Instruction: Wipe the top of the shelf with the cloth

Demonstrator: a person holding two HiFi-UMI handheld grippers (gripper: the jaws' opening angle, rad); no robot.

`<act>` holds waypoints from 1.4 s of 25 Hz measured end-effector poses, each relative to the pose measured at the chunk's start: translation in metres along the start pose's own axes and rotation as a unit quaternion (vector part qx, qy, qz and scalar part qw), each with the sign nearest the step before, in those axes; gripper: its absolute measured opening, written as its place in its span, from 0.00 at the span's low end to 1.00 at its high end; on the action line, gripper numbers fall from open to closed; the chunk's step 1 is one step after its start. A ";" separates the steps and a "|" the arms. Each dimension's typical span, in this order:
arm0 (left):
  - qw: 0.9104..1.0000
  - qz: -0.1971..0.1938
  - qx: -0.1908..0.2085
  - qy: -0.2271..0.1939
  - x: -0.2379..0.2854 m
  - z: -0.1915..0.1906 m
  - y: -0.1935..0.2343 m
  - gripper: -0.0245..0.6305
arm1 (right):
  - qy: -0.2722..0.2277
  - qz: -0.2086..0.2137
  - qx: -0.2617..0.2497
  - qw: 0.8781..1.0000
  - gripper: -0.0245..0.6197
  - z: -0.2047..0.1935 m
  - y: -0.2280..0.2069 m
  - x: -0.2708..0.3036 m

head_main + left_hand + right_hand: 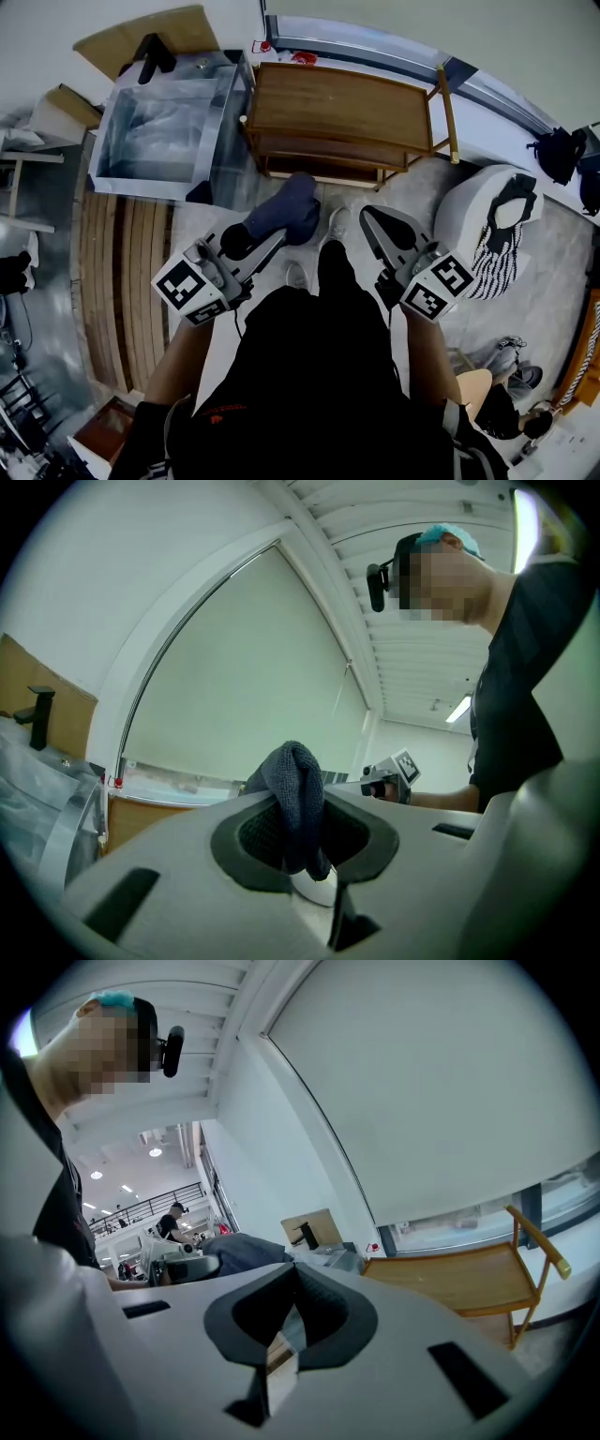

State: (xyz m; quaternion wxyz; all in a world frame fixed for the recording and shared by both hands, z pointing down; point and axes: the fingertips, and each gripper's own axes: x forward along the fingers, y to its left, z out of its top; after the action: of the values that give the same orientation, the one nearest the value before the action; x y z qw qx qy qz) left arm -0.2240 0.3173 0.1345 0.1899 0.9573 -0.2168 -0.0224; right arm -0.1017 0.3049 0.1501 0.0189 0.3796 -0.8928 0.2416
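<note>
Your cloth is a dark blue-grey piece with a fine knitted or terry weave, bunched into a rounded lump. In the left gripper view it stands up in a folded hump between the jaws. Your left gripper is clamped on it, the dark pads pressing the fabric from both sides. The cloth hangs in front of the shelf's front edge, toward its left corner, and does not touch the top.

How much cloth hangs behind the jaws is hidden, and its full shape cannot be made out. Your own body covers the lower middle of the head view.

The shelf is brown wood with a flat rectangular top, a raised rim and a pale rounded post at the right end; the right gripper view cuts off its left part behind the jaws. Your right gripper has its jaws brought together with nothing between them. A clear plastic bin stands just beside the shelf's left end.
</note>
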 end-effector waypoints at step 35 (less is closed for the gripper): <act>0.994 0.101 0.004 0.035 0.245 0.051 0.162 0.14 | 0.042 0.067 0.034 0.996 0.05 0.094 -0.270 0.078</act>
State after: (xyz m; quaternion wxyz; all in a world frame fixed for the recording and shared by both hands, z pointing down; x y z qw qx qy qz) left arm -0.0744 0.0604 0.1574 0.1945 0.9317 -0.3052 0.0317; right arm 0.0424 0.0496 0.1970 0.0274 0.3086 -0.9060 0.2883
